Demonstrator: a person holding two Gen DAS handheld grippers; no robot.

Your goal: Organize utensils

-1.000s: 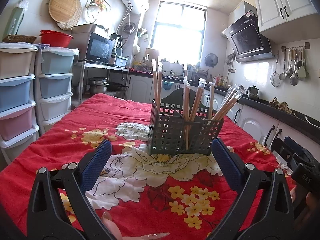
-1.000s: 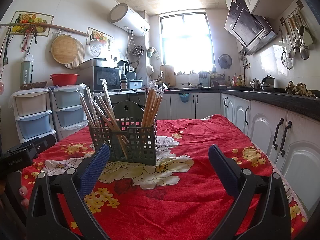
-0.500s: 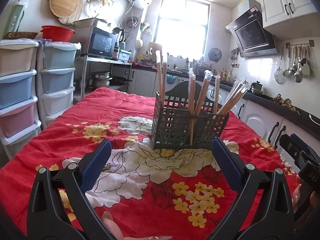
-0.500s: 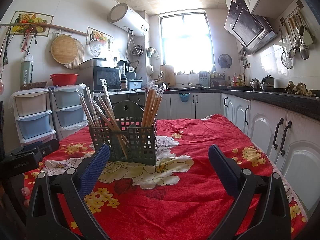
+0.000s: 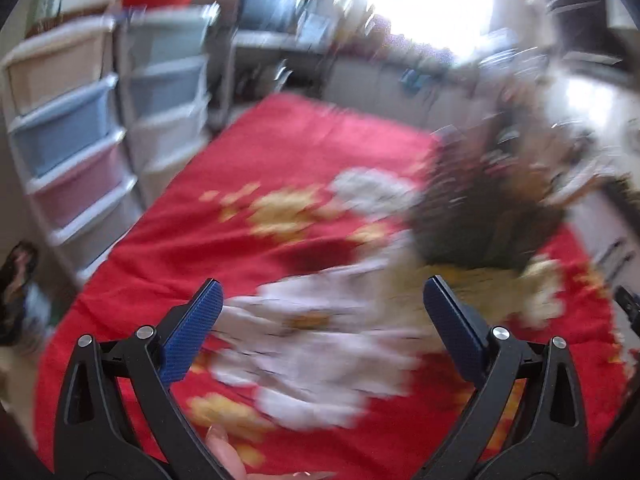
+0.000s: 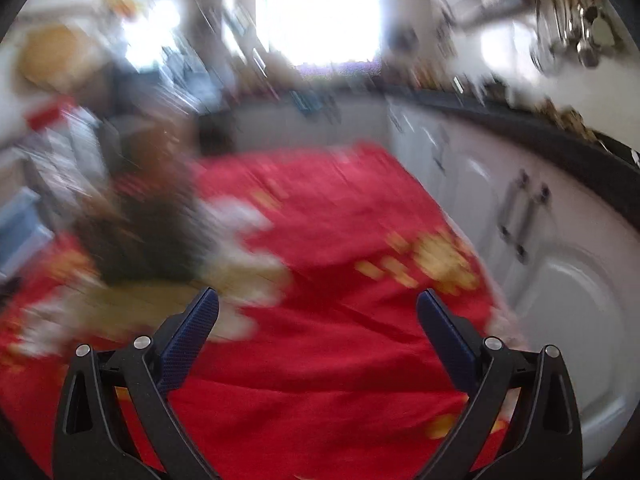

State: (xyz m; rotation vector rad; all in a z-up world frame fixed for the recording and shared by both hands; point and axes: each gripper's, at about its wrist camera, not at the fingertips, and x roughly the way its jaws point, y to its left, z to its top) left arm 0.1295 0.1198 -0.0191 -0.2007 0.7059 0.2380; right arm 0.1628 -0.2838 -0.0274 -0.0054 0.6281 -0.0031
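Both views are heavily motion-blurred. A dark green mesh basket (image 5: pixel 488 220) holding wooden chopsticks stands on the red floral tablecloth (image 5: pixel 280 152), ahead and to the right of my left gripper (image 5: pixel 323 320), which is open and empty. In the right wrist view the basket (image 6: pixel 148 236) is a dark blur ahead and to the left of my right gripper (image 6: pixel 318 318), also open and empty above the cloth (image 6: pixel 340 216).
Stacked plastic drawer units (image 5: pixel 76 132) stand left of the table. White cabinets with dark handles (image 6: pixel 524 220) and a dark countertop (image 6: pixel 560 140) run along the right. A bright window (image 6: pixel 316 8) is at the back.
Both grippers have swung fast and tilted downward, blurring the views. The left view has turned left and the right view has turned right, so the basket has shifted sideways in each. Both jaws stay open.
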